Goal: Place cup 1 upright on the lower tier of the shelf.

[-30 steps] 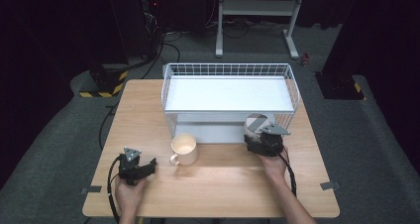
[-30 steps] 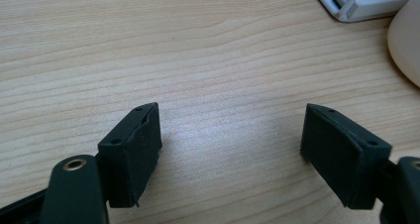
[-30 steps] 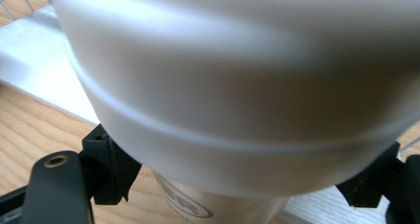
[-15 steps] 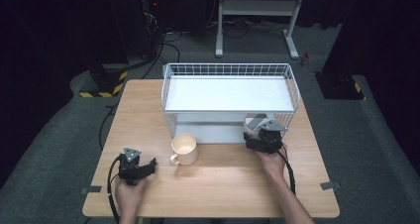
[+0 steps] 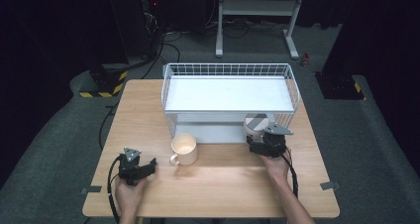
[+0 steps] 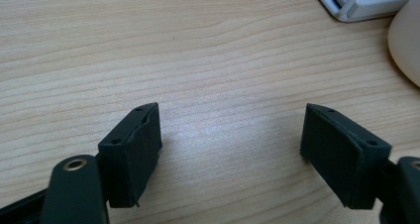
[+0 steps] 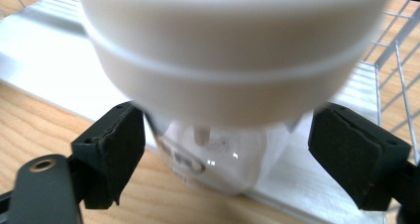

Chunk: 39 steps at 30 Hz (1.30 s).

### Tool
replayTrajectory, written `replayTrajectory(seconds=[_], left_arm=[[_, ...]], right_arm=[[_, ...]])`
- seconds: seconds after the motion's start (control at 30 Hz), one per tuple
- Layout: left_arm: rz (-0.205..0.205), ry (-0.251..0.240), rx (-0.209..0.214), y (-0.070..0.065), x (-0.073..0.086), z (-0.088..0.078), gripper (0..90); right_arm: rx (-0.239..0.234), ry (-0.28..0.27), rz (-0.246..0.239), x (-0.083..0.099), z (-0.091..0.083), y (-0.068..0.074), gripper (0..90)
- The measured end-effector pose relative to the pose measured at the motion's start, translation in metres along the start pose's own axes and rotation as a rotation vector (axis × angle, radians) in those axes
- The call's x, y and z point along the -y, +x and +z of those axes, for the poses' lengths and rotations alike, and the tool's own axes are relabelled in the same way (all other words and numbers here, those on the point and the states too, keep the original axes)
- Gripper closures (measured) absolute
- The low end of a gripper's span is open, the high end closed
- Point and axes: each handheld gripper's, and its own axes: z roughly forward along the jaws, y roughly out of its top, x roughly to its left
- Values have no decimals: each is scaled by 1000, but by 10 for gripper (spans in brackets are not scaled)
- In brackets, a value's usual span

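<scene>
A clear jar with a wide white lid (image 7: 223, 60) stands at the front right of the white wire rack (image 5: 230, 92), seemingly on its lower white tray. My right gripper (image 7: 225, 154) is open, with one jaw on each side of the jar's glass body and small gaps to the pads. From above, the jar (image 5: 256, 122) sits just ahead of the right gripper (image 5: 258, 137). My left gripper (image 6: 233, 149) is open and empty, low over bare wood. It rests near the table's front left (image 5: 148, 165).
A cream mug (image 5: 184, 149) stands on the wooden table (image 5: 223, 189) between the two hands, its handle to the left. Its side shows at the right edge of the left gripper view (image 6: 406, 40), beside the rack's corner (image 6: 356, 1). Dark floor surrounds the table.
The right gripper has shifted slightly back toward the person, and the jar's lid now shows in front of it. The left gripper and the mug have not moved.
</scene>
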Motion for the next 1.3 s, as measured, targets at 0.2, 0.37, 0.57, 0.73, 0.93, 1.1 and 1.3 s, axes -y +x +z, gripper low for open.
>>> replayTrajectory(seconds=[0.2, 0.37, 0.57, 0.73, 0.93, 1.1, 1.3], left_arm=[[2, 0, 0, 0, 0, 0, 238], [2, 0, 0, 0, 0, 0, 238], [-2, 0, 0, 0, 0, 0, 238], [-1, 0, 0, 0, 0, 0, 238], [-1, 0, 1, 0, 0, 0, 238], [1, 0, -5, -1, 0, 0, 237], [0, 2, -3, -1, 0, 0, 236]], right_arm=[[3, 16, 6, 10, -7, 3, 240], [45, 44, 4, 11, -4, 8, 295], [65, 57, 6, 8, 2, 10, 312], [74, 46, 20, 11, 4, 9, 334], [104, 46, 30, 7, 10, 7, 400], [114, 50, 40, 4, 14, 6, 423], [131, 68, 29, -2, 22, 8, 453]])
